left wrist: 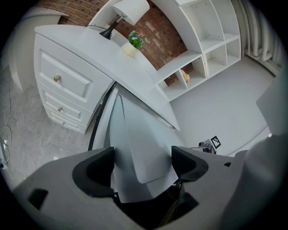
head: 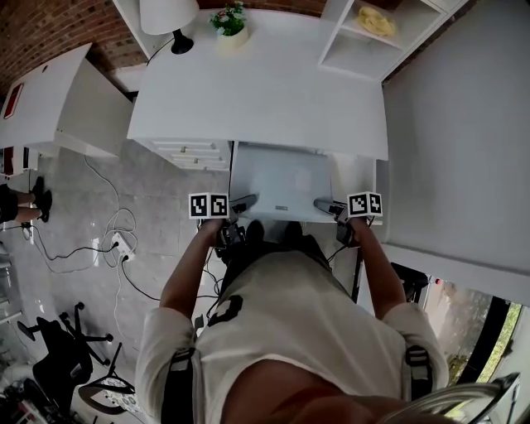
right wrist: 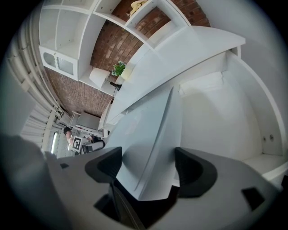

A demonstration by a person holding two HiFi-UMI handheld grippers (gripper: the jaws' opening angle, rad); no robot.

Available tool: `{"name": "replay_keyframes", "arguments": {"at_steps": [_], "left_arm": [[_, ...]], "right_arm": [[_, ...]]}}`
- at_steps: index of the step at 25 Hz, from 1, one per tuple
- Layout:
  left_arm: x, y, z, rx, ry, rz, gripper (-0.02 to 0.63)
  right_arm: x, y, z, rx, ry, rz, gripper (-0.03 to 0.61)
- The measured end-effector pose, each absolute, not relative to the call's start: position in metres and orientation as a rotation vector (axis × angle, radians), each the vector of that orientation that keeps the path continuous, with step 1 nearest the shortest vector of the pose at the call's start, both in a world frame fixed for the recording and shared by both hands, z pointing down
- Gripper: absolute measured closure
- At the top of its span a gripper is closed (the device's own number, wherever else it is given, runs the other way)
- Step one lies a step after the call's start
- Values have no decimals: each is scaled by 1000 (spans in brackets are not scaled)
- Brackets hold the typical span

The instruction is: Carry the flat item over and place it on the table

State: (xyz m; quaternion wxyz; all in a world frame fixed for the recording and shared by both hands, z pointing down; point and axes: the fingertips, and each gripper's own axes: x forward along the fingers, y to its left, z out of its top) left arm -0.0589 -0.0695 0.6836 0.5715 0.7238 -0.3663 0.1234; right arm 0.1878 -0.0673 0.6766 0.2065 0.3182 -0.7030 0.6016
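Flat item (head: 280, 182), a thin grey slab with rounded corners, hung in the air in front of the white table (head: 265, 91), carried between the two grippers. The left gripper (head: 244, 201) had its near left corner and the right gripper (head: 325, 205) its near right corner.

In the left gripper view the jaws of the left gripper (left wrist: 141, 157) stood wide with the slab (left wrist: 135, 148) filling the gap between them. The right gripper view showed the same for the right gripper (right wrist: 148, 164) and the slab (right wrist: 148, 143). With nothing under the load, I judged both pairs clamped on it.

The item's far edge lay right at the table's near edge, beside the drawer unit (head: 195, 153), and both gripper views put it lower than the tabletop, pointing into the open space beneath. The carry looked close to finished, with the placing not yet begun.

The next move probably called for both hands to lift together until the flat item cleared the near edge. They could then go forward over the bare middle of the top, lower it level and open both pairs of jaws at once. The lamp (head: 168, 16) and the small plant (head: 229, 21) stood along the far edge, well apart from that landing spot. The likeliest snag looked to be the slab's far edge catching the table's near edge.
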Motion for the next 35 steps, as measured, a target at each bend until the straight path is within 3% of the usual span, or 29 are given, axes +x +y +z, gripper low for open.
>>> {"name": "replay_keyframes", "arguments": {"at_steps": [35], "left_arm": [[-10, 29, 623, 1662, -1165, 166, 232]], "right_arm": [[234, -21, 639, 670, -2159, 1569, 219]]}}
